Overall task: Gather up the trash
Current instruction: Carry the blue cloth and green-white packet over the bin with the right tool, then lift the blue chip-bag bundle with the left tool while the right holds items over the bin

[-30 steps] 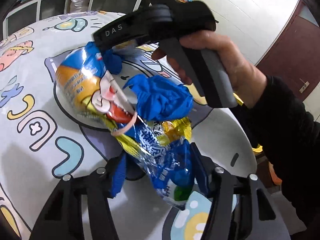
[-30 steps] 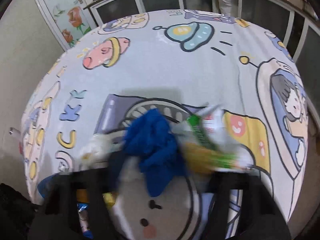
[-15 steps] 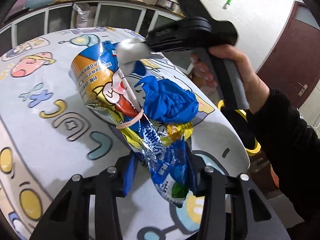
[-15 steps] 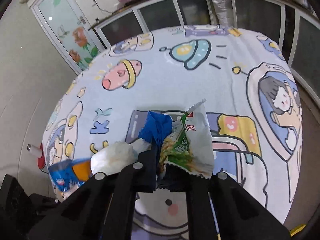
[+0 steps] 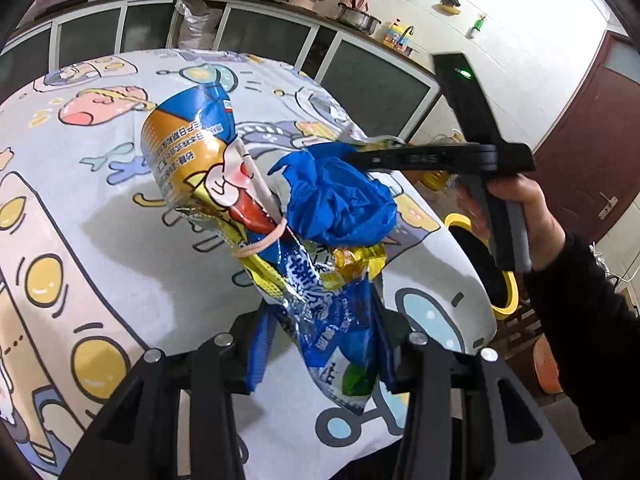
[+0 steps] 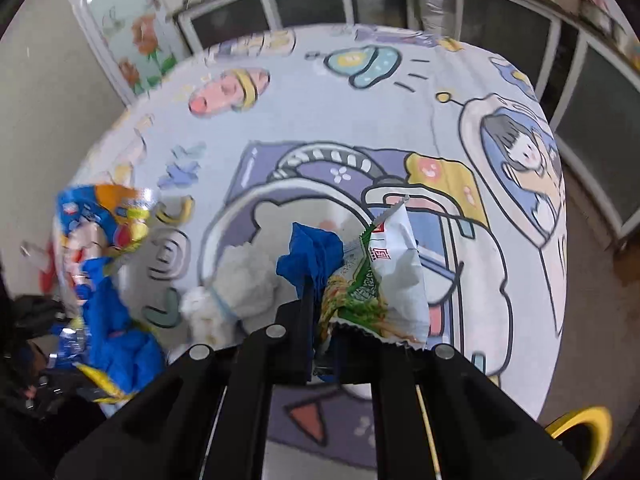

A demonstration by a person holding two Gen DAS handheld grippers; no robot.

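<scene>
My left gripper [image 5: 320, 320] is shut on a bundle of snack wrappers [image 5: 320, 300]: a blue and gold bag [image 5: 188, 152], yellow foil and a crumpled blue glove [image 5: 340, 200], held above the table. My right gripper [image 6: 324, 320] is shut on a green and white noodle packet [image 6: 384, 280] and a piece of blue glove [image 6: 312, 256], with white crumpled tissue [image 6: 248, 280] beside them. The right gripper also shows in the left wrist view [image 5: 356, 156], above the glove. The left bundle shows at the left of the right wrist view [image 6: 100, 240].
A round table with a cartoon cloth [image 5: 80, 220] lies below both grippers. A yellow-rimmed bin [image 5: 496, 264] stands on the floor past the table's right edge. Cabinets [image 5: 260, 36] with kitchenware line the back wall. A dark red door [image 5: 592, 160] is at right.
Both grippers have risen from the table with their trash. The right gripper closed on the noodle packet and glove piece and swung right, away from the left bundle.
</scene>
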